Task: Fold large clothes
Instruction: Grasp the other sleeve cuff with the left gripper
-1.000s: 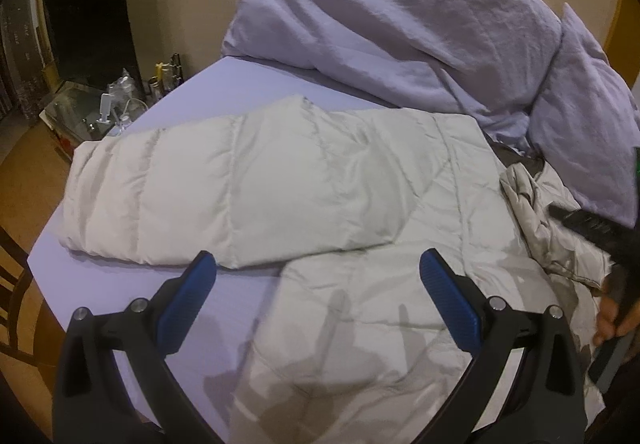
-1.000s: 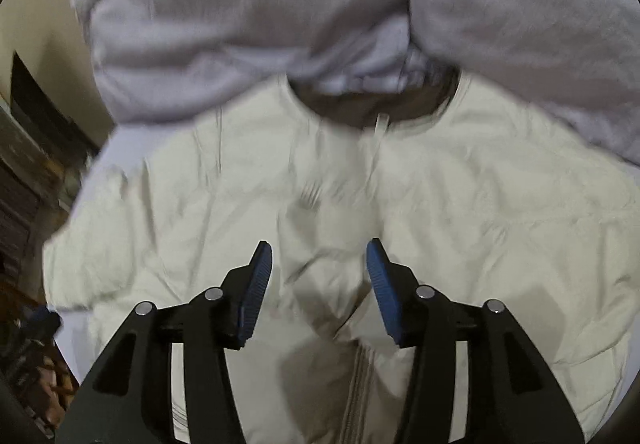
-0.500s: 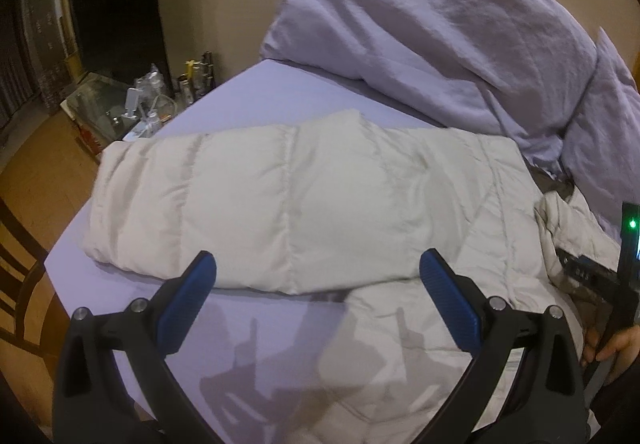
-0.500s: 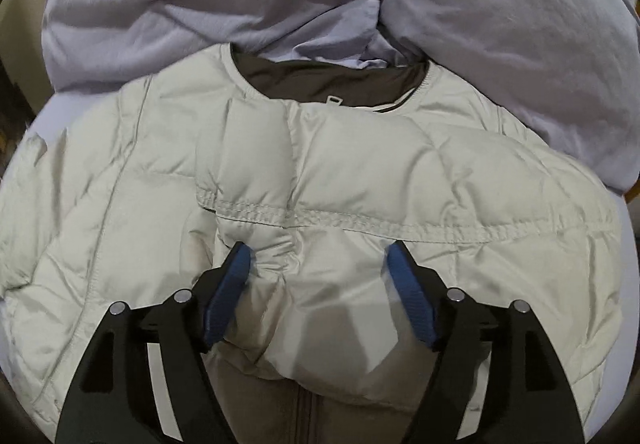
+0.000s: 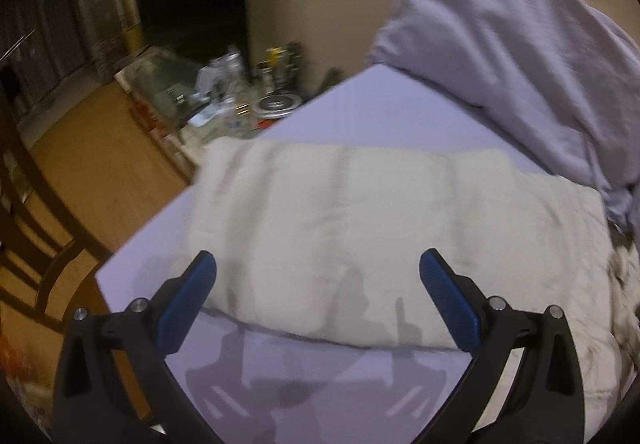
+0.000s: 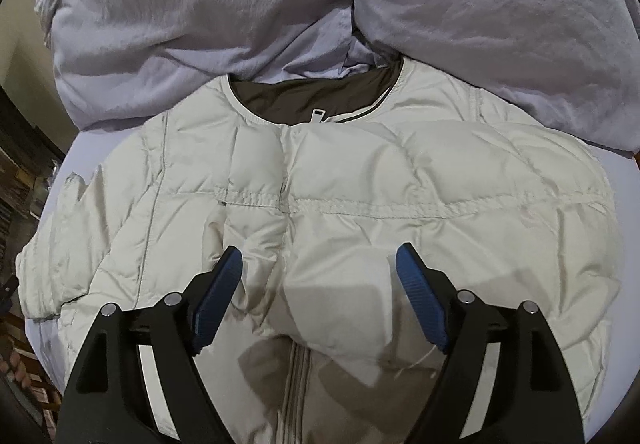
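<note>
A cream puffer jacket lies face up on the bed, its dark-lined collar toward the pillows and one sleeve folded across its chest. My right gripper hovers low over the chest, jaws opening. Puffy fabric bulges between them, but the blue pads do not press it. In the left wrist view the other sleeve stretches out flat toward the bed's left edge. My left gripper is open above that sleeve's near edge and holds nothing.
A crumpled lavender duvet is heaped behind the collar. The lavender sheet ends at the bed's left edge. Beyond it are a cluttered low table, wooden floor and a dark chair.
My left gripper has swung left along the outstretched sleeve, and the right gripper has dropped out of its view. The right gripper's jaws have widened off the fabric they pinched.
</note>
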The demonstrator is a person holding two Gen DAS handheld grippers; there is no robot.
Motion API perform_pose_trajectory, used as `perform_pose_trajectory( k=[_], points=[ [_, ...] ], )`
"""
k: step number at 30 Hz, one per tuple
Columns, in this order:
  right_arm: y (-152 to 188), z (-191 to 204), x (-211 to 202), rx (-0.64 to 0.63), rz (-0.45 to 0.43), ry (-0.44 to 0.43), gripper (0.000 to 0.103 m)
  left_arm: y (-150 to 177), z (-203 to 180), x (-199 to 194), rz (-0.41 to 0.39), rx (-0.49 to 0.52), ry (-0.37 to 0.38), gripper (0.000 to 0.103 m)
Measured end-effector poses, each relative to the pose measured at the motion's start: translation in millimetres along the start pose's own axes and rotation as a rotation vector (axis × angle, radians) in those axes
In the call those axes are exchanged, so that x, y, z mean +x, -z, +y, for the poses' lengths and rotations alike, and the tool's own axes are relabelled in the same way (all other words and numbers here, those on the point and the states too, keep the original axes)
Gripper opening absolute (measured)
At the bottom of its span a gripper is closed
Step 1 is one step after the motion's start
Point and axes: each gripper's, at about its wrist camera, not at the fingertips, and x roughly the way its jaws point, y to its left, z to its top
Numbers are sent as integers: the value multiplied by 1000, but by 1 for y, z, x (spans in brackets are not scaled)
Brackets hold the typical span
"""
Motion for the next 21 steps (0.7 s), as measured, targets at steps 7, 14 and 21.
perform_pose_trajectory(
  k=[7,14,21],
  points=[
    [6,-7,-6,-4,1,0,81,-12,54,25,64,-107,-43,91],
    [15,-15,-5,4,16,0,81,-1,79,48,152,-215,-1,75],
    [21,-18,-7,3,15,-4,81,3,75,46,129,-248,44,38]
  ],
)
